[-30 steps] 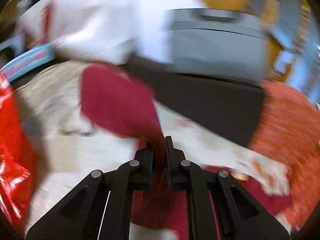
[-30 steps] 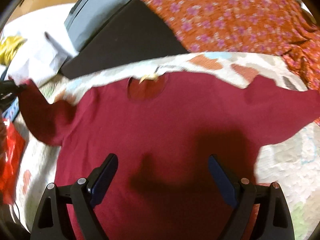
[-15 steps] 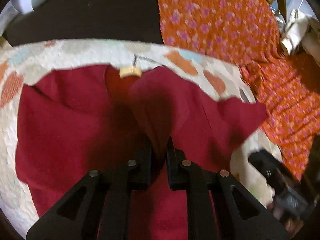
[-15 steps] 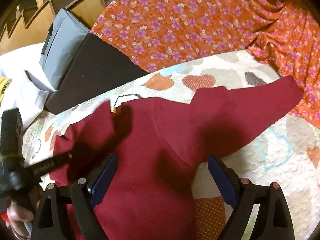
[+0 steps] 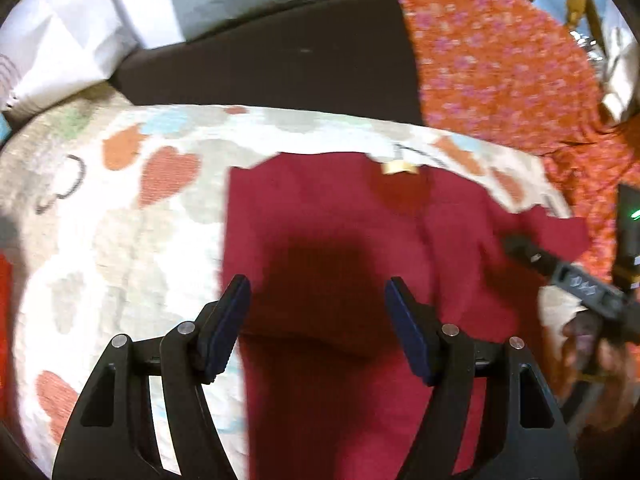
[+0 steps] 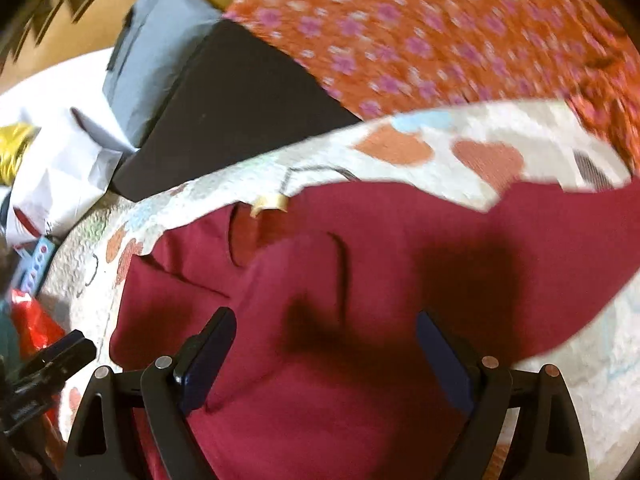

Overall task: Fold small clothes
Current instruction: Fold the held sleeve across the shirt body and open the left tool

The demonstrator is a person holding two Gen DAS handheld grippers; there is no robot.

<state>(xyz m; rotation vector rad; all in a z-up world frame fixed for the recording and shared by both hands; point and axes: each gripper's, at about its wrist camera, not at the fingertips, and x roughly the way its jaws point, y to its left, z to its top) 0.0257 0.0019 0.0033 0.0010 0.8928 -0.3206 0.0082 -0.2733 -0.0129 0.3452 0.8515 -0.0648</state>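
Observation:
A small dark red shirt [image 5: 340, 240] lies flat on a heart-patterned quilt [image 5: 132, 216], neck label toward the far side. Its left sleeve is folded in over the body; the right sleeve [image 6: 560, 248] still spreads out to the right. My left gripper [image 5: 316, 320] is open and empty, hovering over the shirt's left half. My right gripper [image 6: 324, 356] is open and empty above the shirt [image 6: 320, 380] middle. The right gripper's tip also shows in the left wrist view [image 5: 560, 272], and the left gripper's in the right wrist view [image 6: 52, 364].
Beyond the quilt lie a black cushion [image 5: 280, 52], a grey pillow [image 6: 148, 68] and white bags [image 5: 60, 40]. An orange flowered cloth [image 6: 440, 32] lies at the far right. A red plastic bag [image 6: 32, 324] sits at the left.
My left gripper carried the left sleeve across onto the shirt's body, then opened and let it go. The right gripper stayed open and shifted a little over the shirt.

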